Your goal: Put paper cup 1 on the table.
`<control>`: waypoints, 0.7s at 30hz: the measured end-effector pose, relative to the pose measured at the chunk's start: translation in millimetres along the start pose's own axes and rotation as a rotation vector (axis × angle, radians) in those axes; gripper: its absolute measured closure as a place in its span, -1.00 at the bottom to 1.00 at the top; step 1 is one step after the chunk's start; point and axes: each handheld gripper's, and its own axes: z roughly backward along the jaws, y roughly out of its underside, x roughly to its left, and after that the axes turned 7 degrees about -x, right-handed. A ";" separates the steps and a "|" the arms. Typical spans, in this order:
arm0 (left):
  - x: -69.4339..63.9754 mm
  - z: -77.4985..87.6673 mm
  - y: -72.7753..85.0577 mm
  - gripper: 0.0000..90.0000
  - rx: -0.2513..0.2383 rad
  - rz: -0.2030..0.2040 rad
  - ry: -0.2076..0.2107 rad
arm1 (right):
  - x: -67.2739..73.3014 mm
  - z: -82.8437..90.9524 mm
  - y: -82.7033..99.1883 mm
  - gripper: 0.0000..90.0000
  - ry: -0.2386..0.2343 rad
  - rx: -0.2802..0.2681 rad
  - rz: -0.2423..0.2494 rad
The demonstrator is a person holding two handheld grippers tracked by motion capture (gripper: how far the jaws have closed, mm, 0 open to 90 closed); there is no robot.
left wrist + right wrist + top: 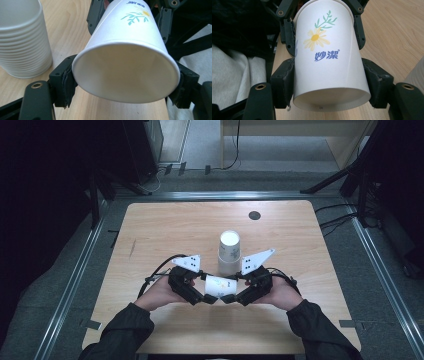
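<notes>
A white paper cup [220,287] with a daisy print lies on its side above the table's front middle, held between both grippers. My left gripper [209,298] is shut on its mouth end. In the left gripper view the pads [67,82] press the rim [125,52] into an oval. My right gripper [228,298] is shut on the base end. In the right gripper view the cup [324,57] sits between its pads [284,85]. The left gripper's jaws grip the far, wider end there.
A stack of upside-down paper cups [229,252] stands just behind the grippers, and it shows at the left of the left gripper view [22,37]. A small dark round disc [254,215] lies near the table's far edge. Cables and dark stands surround the wooden table [160,230].
</notes>
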 end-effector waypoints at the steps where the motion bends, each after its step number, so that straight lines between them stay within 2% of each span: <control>1: -0.2 0.3 0.1 -0.46 0.002 -0.007 0.000 | 0.2 -0.9 0.0 -0.22 0.001 0.002 -0.002; 6: -0.7 1.3 -0.1 -0.41 0.008 -0.015 0.005 | 0.5 -0.5 0.0 -0.21 -0.001 0.006 0.001; 11: -1.1 2.6 -1.1 -0.40 0.025 -0.022 0.000 | 0.1 -2.3 -0.3 -0.25 -0.002 0.016 -0.016; 13: -1.2 4.6 -1.8 -0.40 0.049 -0.039 -0.018 | -0.1 -3.2 0.1 -0.29 0.010 0.027 -0.021; 17: 2.3 12.5 -1.4 -0.39 0.049 -0.020 -0.027 | -1.4 -2.5 1.0 -0.34 0.028 0.035 -0.018; 21: 4.1 21.8 -3.6 -0.39 0.062 -0.019 -0.059 | -2.4 -1.9 2.1 -0.36 0.052 0.043 -0.008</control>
